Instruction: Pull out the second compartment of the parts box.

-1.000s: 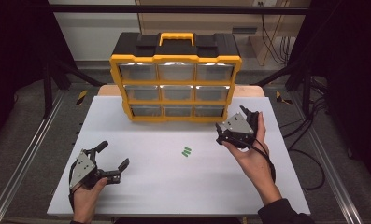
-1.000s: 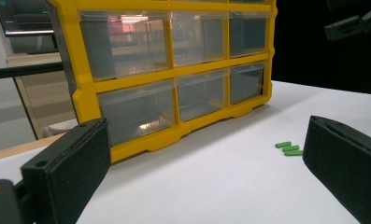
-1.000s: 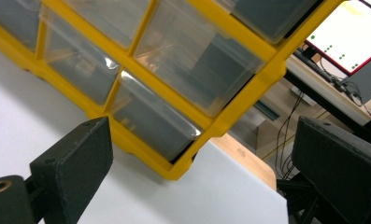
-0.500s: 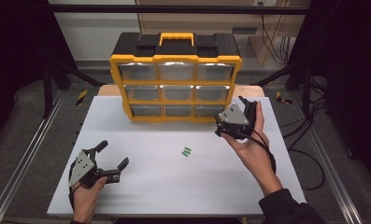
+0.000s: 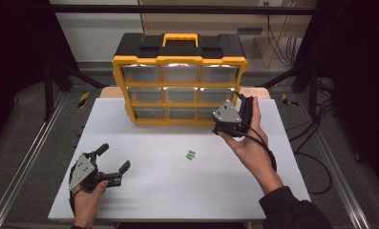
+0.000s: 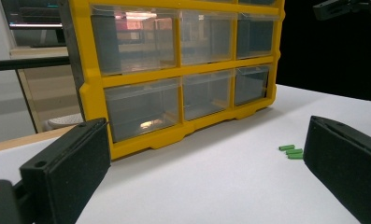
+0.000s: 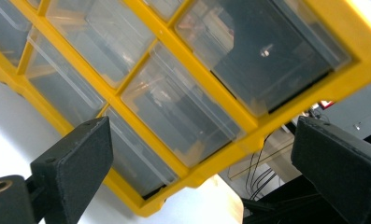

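A yellow and black drawer cabinet (image 5: 179, 62) with clear drawers stands at the back of the white table (image 5: 153, 191). Three small green pieces (image 5: 190, 154) lie together mid-table. My right gripper (image 5: 231, 110) is open and held in the air just in front of the cabinet's lower right drawers; in the right gripper view its jaws frame a clear drawer (image 7: 178, 116) at a tilt, with nothing between them. My left gripper (image 5: 114, 157) rests open near the front left of the table. It faces the cabinet (image 6: 174, 74), with the green pieces (image 6: 290, 151) beside its right jaw.
The table's wooden edge (image 5: 110, 92) shows behind the cabinet, with metal rails (image 5: 29, 157) and black frame legs at both sides. Cables (image 5: 316, 157) trail on the floor to the right. The right gripper (image 6: 342, 7) shows far off in the left gripper view.
My right gripper has moved left and closer to the cabinet's lower right drawers. The left gripper and the green pieces have stayed put.
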A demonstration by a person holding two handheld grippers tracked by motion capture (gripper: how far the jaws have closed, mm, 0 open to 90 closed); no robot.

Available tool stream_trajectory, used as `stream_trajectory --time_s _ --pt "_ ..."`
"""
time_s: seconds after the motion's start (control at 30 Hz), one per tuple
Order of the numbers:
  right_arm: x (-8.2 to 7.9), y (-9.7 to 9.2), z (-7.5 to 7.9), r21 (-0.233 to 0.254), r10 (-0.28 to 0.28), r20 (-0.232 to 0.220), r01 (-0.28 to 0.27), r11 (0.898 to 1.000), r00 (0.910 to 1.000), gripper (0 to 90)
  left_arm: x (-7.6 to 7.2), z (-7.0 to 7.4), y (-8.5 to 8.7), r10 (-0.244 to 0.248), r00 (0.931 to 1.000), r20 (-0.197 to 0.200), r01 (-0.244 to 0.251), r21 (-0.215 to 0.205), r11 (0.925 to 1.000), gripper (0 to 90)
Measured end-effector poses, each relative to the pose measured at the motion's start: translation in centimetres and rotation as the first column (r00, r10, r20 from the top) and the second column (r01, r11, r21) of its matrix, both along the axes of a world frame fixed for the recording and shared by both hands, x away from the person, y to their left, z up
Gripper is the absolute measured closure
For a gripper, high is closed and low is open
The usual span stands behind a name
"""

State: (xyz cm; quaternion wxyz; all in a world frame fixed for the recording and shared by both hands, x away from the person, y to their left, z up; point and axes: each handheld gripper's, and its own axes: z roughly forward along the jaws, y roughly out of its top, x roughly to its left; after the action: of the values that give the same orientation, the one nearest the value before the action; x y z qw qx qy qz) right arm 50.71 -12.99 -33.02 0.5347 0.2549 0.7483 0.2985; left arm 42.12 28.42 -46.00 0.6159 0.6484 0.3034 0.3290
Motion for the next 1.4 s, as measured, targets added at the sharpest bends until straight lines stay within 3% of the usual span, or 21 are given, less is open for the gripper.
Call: stream_trajectory --time_s 0.63,0.93,1.17,1.3,1.4 --pt "1.4 2.8 0.9 -0.098 0.016 0.047 -0.011 0.995 0.9988 7.6 0.0 0.0 0.2 0.006 1.0000 0.000 -0.006 -0.004 1.0000 0.5" --pt "1.5 3.2 1.6 -0.114 0.003 0.074 0.005 0.993 0.9972 8.7 0.0 0.0 0.1 0.002 1.0000 -0.003 -0.002 -0.003 1.0000 0.5" --pt "1.7 4.0 2.2 -0.160 0.005 0.092 0.010 0.987 0.9958 9.4 0.0 0.0 0.2 0.004 1.0000 -0.003 -0.004 -0.008 1.0000 0.5" --pt "1.7 4.4 2.7 -0.119 0.012 0.073 -0.003 0.993 0.9972 9.7 0.1 0.0 0.4 0.000 1.0000 -0.008 -0.001 -0.031 0.9995 0.5" --pt "1.8 4.8 3.0 -0.147 0.011 0.084 0.001 0.989 0.9964 9.8 0.1 0.0 0.5 0.005 1.0000 -0.006 -0.005 -0.036 0.9993 0.5"
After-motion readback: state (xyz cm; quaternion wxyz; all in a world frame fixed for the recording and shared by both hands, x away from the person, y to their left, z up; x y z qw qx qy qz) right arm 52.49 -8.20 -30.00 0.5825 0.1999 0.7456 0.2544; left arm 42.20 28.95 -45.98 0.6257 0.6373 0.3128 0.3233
